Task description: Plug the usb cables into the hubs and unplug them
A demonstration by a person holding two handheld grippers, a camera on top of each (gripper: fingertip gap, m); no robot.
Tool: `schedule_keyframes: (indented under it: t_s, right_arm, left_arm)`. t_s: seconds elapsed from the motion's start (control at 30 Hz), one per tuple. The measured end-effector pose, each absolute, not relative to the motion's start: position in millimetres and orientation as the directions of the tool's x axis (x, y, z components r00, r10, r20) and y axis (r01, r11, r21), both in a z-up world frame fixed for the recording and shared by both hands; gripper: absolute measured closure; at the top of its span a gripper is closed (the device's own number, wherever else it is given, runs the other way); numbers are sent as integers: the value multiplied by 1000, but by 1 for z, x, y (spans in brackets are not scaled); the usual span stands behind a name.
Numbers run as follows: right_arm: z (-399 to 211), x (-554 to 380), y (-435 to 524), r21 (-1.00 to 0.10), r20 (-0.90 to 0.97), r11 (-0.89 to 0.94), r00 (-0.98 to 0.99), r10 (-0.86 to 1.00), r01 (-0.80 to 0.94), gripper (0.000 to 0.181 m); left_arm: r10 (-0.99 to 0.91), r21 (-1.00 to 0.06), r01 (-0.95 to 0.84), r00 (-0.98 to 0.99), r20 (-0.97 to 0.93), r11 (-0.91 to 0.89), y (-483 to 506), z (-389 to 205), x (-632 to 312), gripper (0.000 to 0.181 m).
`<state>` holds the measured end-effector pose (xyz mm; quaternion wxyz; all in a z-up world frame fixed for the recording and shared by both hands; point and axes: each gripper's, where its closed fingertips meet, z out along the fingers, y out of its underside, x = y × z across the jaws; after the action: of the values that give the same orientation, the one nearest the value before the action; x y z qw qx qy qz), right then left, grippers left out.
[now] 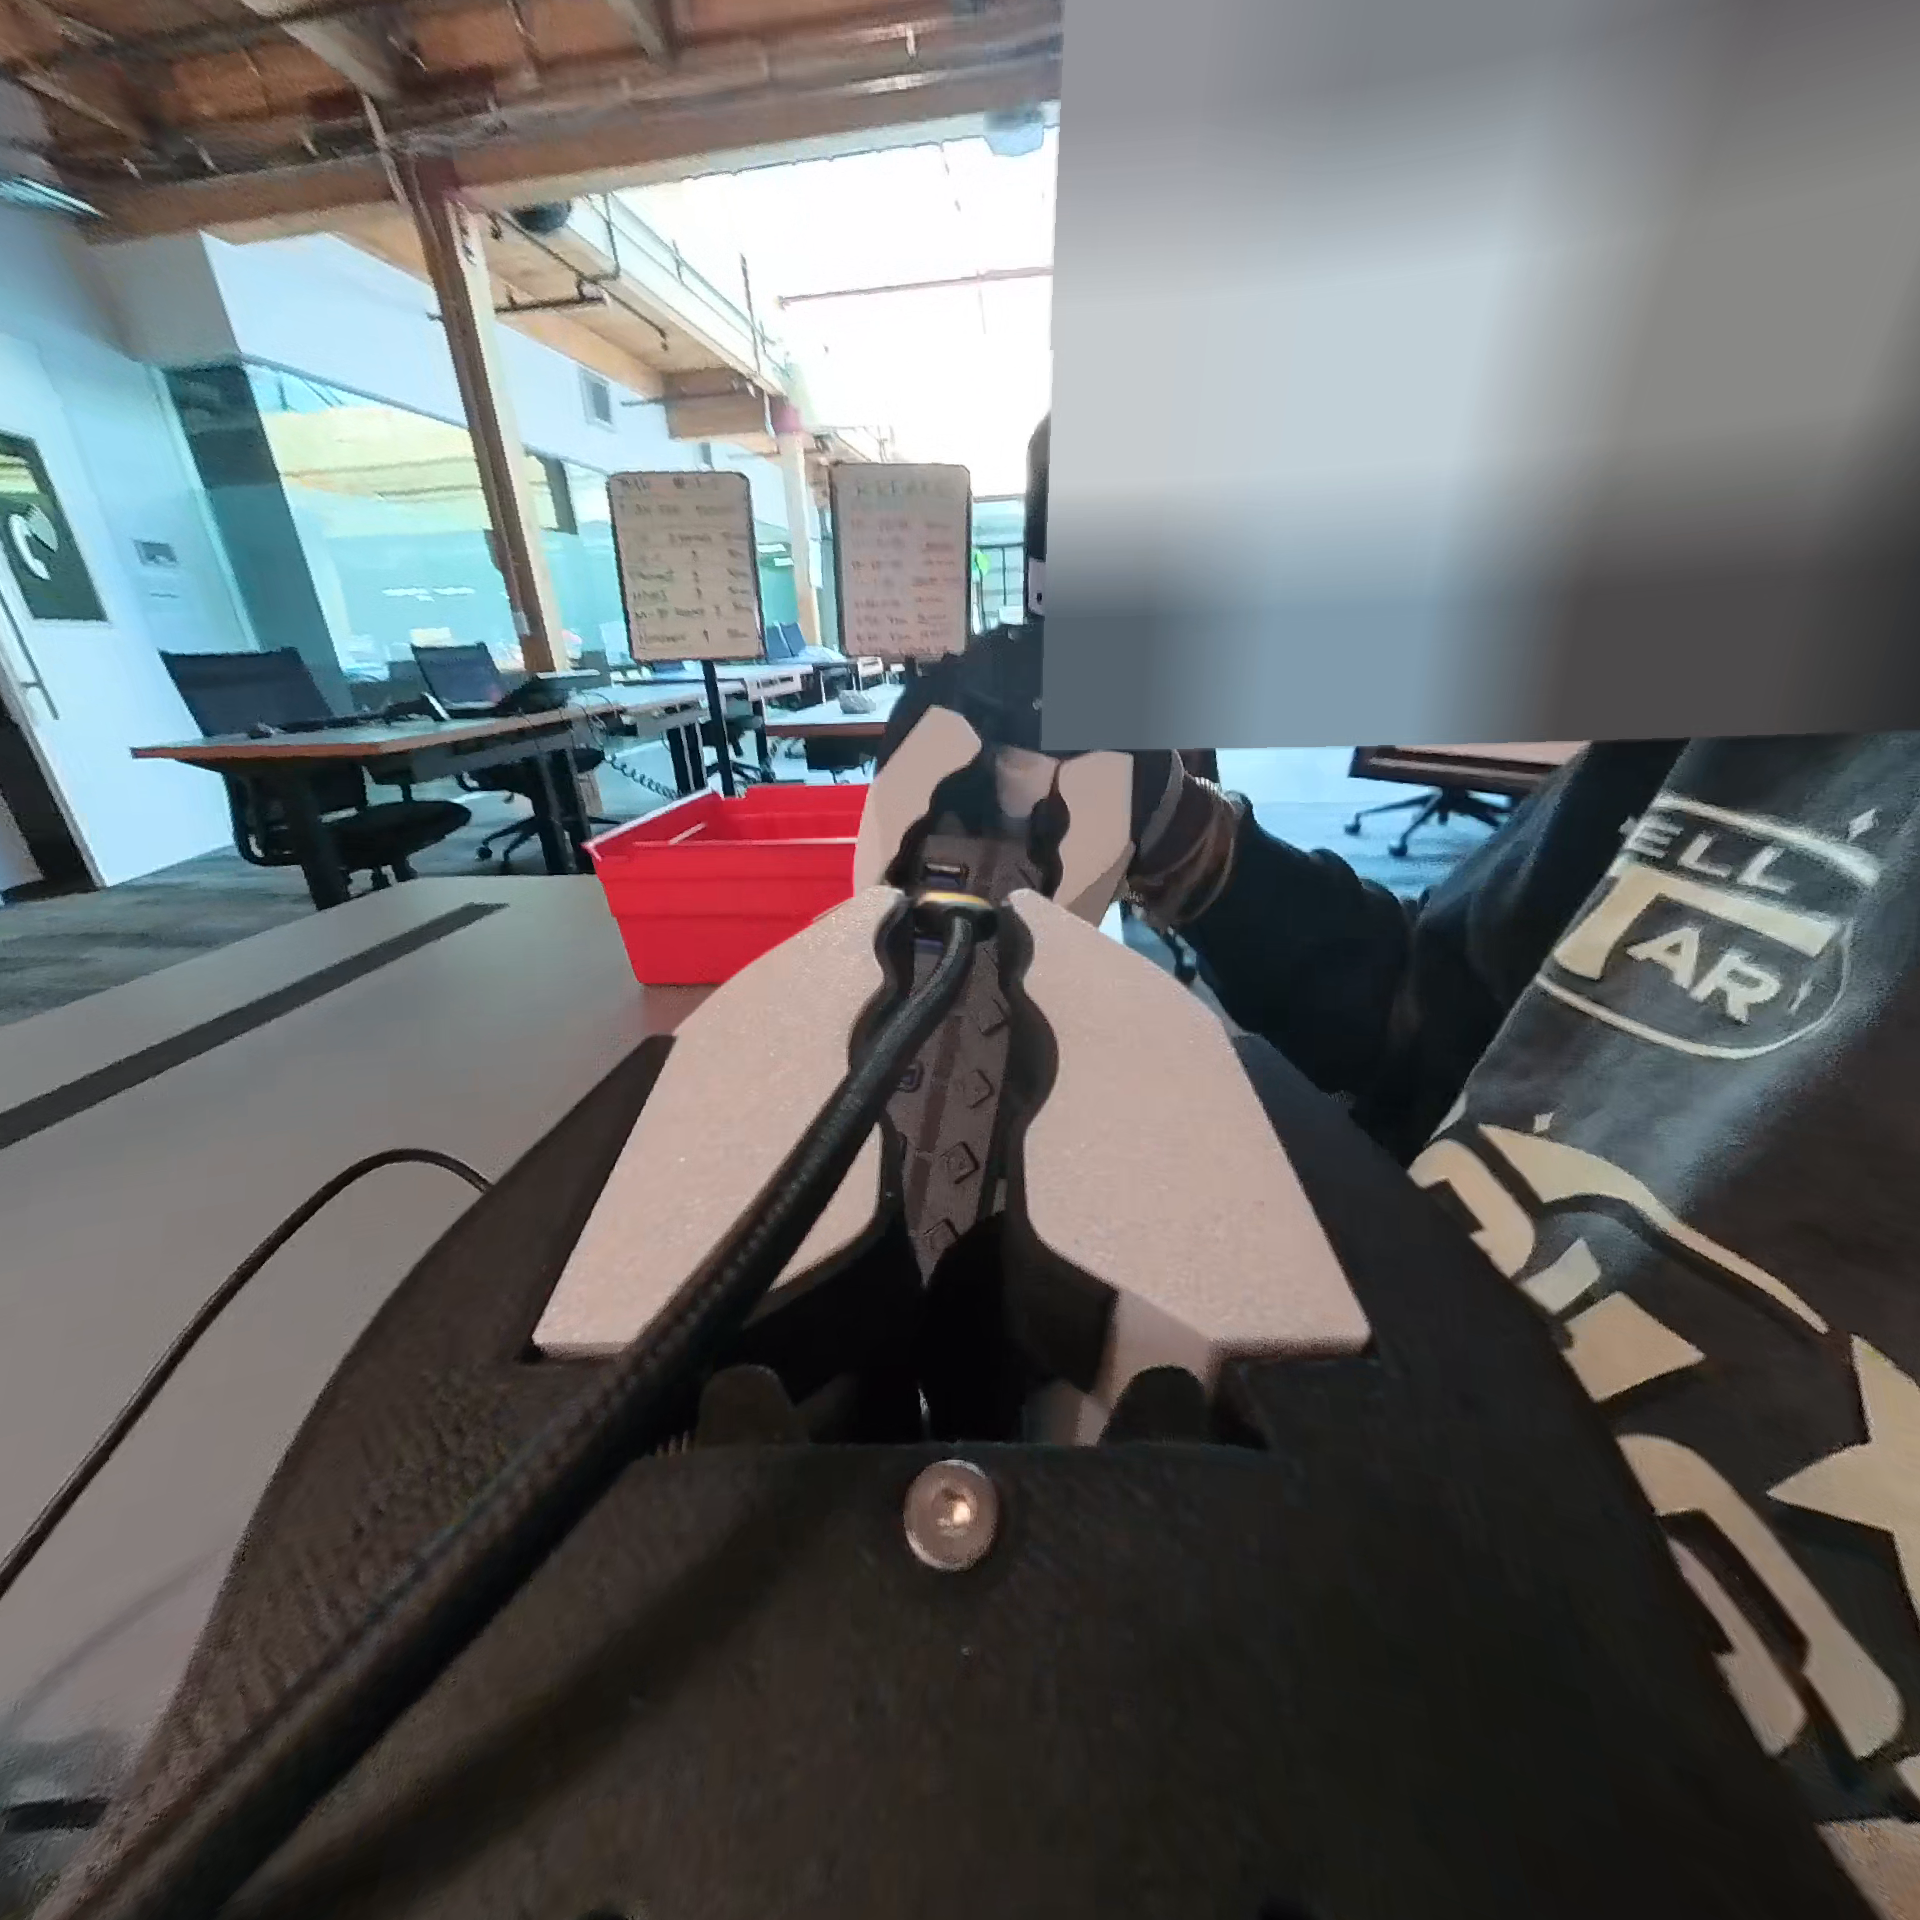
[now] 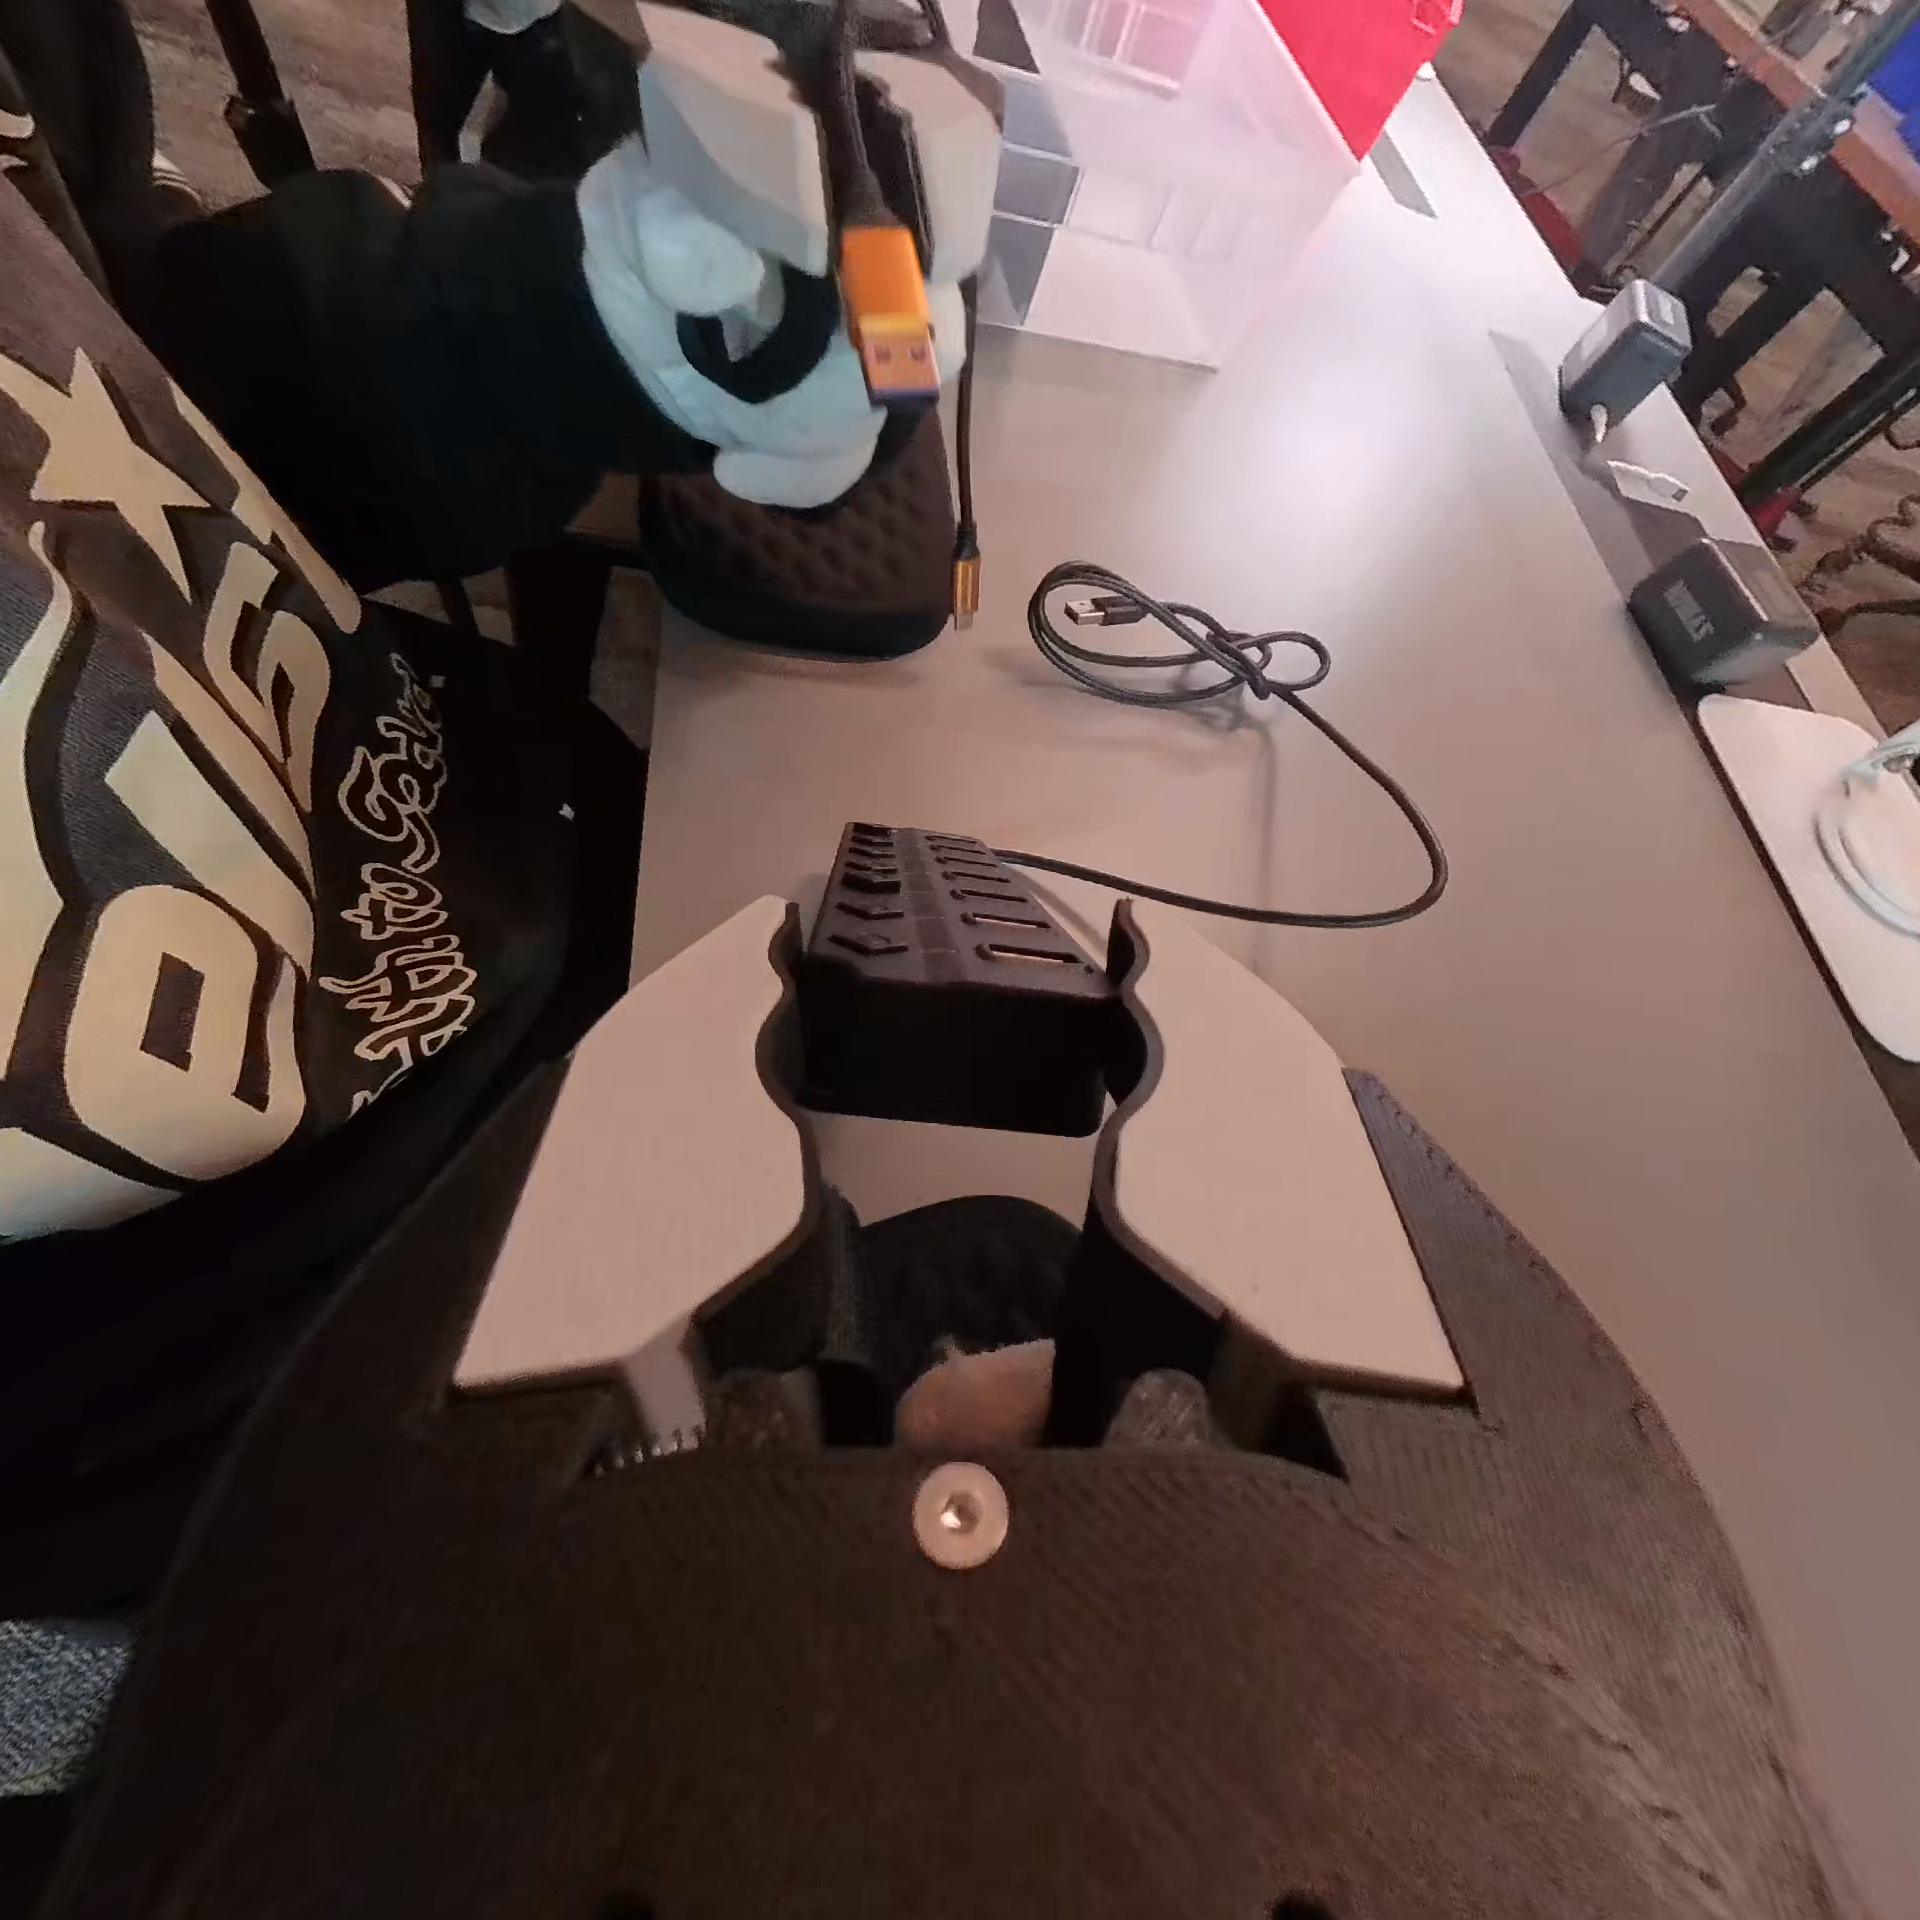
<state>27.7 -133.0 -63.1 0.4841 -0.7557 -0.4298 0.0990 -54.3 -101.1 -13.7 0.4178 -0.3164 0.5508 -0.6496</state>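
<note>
My right gripper [image 2: 951,925] is shut on a black USB hub [image 2: 956,997] with a row of several ports and switches, gripping its near end over the grey table [image 2: 1455,1039]. The hub's own black cable [image 2: 1351,904] loops right and ends in a coil with a free plug [image 2: 1101,613]. My left gripper [image 1: 948,904] is shut on an orange USB plug [image 2: 888,301] of a black braided cable [image 1: 831,1132]. In the right wrist view the left gripper [image 2: 862,249] holds the plug above the hub, apart from it. In the left wrist view the hub [image 1: 940,871] sits just beyond my fingertips, held by the right gripper [image 1: 1013,774].
A red bin [image 1: 727,894] stands behind on the table. A black padded case [image 2: 800,561] lies at the table's near edge, with the braided cable's other end [image 2: 966,582] hanging beside it. Two dark chargers [image 2: 1720,613] and a white base [image 2: 1818,831] sit at the right. A person's dark printed sleeve [image 1: 1662,1039] is close by. My hands' fingertips stand some 11 cm from each other.
</note>
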Motion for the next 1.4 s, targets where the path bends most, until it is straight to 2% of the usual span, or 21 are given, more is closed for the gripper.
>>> schedule_keyframes:
  t_s: [0.47, 0.9, 1.1, 1.4]
  right_arm:
    - [-65, 26, -131, -816, 291, -110, 567, 770, 568, 125]
    - [-66, 24, -131, -816, 294, -105, 565, 771, 568, 125]
    - [-64, 23, -129, -826, 282, -110, 574, 769, 553, 125]
    - [-64, 26, -126, -858, 247, -101, 578, 778, 504, 126]
  left_arm:
    - [-812, -978, -11, -560, -165, 206, -125, -50, 15, 167]
    - [-806, -982, -37, -577, -132, 187, -122, -50, 20, 166]
    - [-807, -994, -99, -590, 18, 51, -126, -49, 26, 167]
    - [-822, -993, -119, -565, 70, -3, -123, -52, 33, 166]
